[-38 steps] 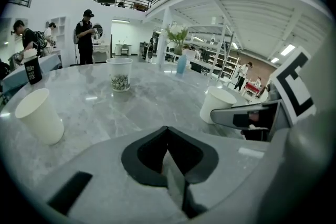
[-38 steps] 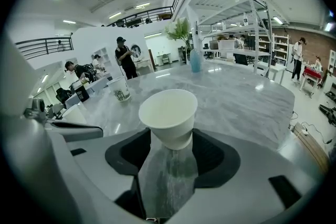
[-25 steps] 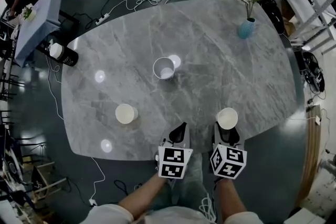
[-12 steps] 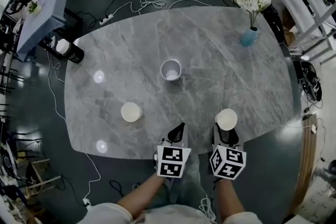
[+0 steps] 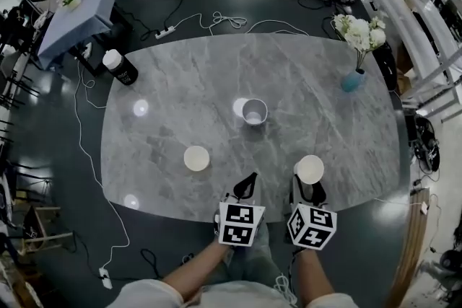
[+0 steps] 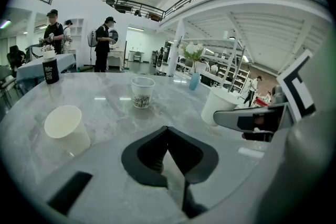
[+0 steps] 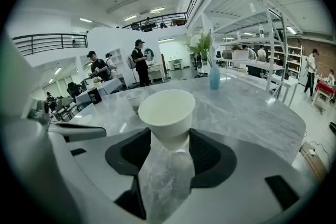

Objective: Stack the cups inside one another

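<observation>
The right gripper (image 7: 169,139) pinches a light, thin-walled white paper cup (image 7: 166,107) low on its wall over the marble table's (image 5: 325,104) near edge, a wall likely to buckle under hard squeezing, while the left gripper (image 6: 167,131), pressed together, carries nothing.

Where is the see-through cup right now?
In the head view, the clear cup stands upright near the middle of the grey table, beyond and right of the loose white cup, left of the blue vase.
</observation>
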Demonstrator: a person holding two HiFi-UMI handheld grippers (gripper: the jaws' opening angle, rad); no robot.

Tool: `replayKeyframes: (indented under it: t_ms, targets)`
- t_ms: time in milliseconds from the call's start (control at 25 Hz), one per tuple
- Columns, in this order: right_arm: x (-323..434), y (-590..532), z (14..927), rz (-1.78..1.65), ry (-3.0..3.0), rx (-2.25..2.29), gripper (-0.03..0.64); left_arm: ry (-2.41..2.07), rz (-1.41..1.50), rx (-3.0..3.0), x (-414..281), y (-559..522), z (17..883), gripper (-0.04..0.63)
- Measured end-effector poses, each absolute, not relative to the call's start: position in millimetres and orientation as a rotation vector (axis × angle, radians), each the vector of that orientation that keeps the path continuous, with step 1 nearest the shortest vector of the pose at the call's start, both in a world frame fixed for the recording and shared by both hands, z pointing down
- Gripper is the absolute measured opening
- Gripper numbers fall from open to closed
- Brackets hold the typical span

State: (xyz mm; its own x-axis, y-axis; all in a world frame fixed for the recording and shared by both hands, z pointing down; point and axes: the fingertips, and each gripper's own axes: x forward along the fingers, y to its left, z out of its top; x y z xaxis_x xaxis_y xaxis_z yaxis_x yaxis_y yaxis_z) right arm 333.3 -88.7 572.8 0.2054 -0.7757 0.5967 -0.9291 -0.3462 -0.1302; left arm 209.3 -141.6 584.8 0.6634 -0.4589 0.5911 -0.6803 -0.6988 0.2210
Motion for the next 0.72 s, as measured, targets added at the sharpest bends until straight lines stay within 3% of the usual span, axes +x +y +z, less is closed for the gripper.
replayKeyframes:
  t_ms: [720]
  targets:
    - [291.1, -169.3, 517.5, 0.705, -1.85, 2.081, 0.209, -1.134, 0.552, 2.393, 161.1, -194.9, 535.6, -0.005]
